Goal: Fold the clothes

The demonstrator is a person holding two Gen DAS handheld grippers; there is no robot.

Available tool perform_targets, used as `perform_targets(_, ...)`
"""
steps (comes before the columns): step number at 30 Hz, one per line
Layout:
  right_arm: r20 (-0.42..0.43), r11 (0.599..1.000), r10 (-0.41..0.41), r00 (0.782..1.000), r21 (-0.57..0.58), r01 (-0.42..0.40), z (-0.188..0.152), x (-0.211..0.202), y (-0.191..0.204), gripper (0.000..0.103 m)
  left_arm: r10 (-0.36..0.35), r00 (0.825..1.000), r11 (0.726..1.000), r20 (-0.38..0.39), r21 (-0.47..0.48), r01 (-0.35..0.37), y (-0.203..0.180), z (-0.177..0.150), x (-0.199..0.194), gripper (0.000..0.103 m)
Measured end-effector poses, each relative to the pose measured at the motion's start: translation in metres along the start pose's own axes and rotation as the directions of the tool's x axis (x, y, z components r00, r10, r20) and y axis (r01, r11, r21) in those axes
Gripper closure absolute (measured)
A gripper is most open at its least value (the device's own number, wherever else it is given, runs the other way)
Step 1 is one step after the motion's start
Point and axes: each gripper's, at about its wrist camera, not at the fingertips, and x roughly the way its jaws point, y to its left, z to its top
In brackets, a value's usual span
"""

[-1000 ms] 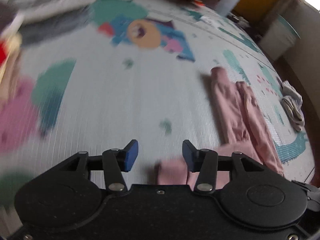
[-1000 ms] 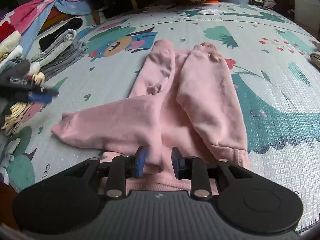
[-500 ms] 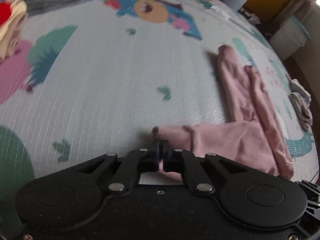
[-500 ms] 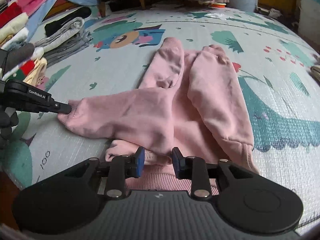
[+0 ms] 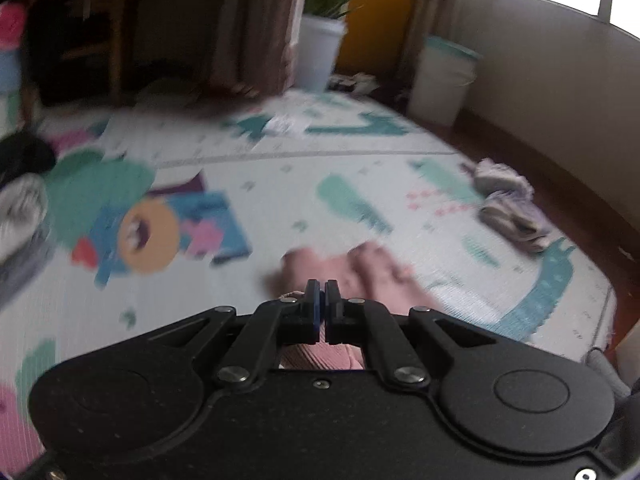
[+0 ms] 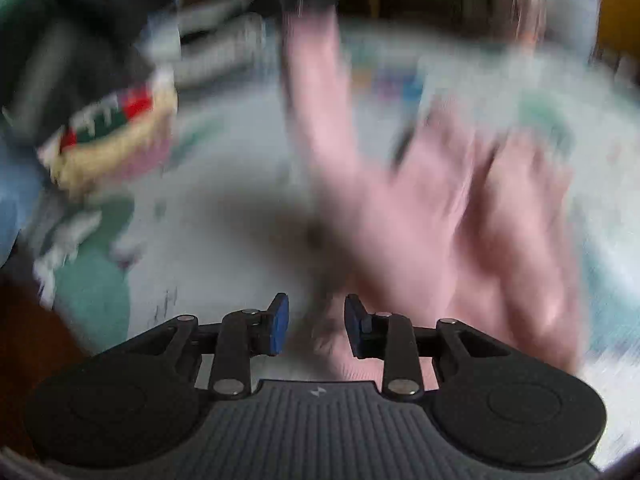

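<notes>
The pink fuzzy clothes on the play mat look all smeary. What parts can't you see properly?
- Right wrist view: the pink fleece garment is motion-blurred, so its folds and edges cannot be traced.
- Right wrist view: the striped clothes pile is blurred too.
- Left wrist view: the left gripper body hides the near part of the garment, including just where the shut jaws pinch it.
- Right gripper: open; contact with cloth unclear.

no legible txt, both views prob too blurred
</notes>
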Motion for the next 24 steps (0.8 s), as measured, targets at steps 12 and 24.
perform_targets(12, -0.032, 0.997, -0.022, 0.999, -0.071, 0.019, -0.011, 0.011, 0.001, 0.059, -0.086, 0.996, 0.953, 0.007, 0.293, 0.080, -0.042, 0.049, 0.010, 0.103)
perform_targets(24, -0.074, 0.989, -0.042, 0.996, -0.148, 0.030, -0.006, 0.024, 0.017, 0.058, 0.037, 0.995, 0.778, -0.091, 0.628, 0.028, -0.042, 0.045, 0.095, 0.103)
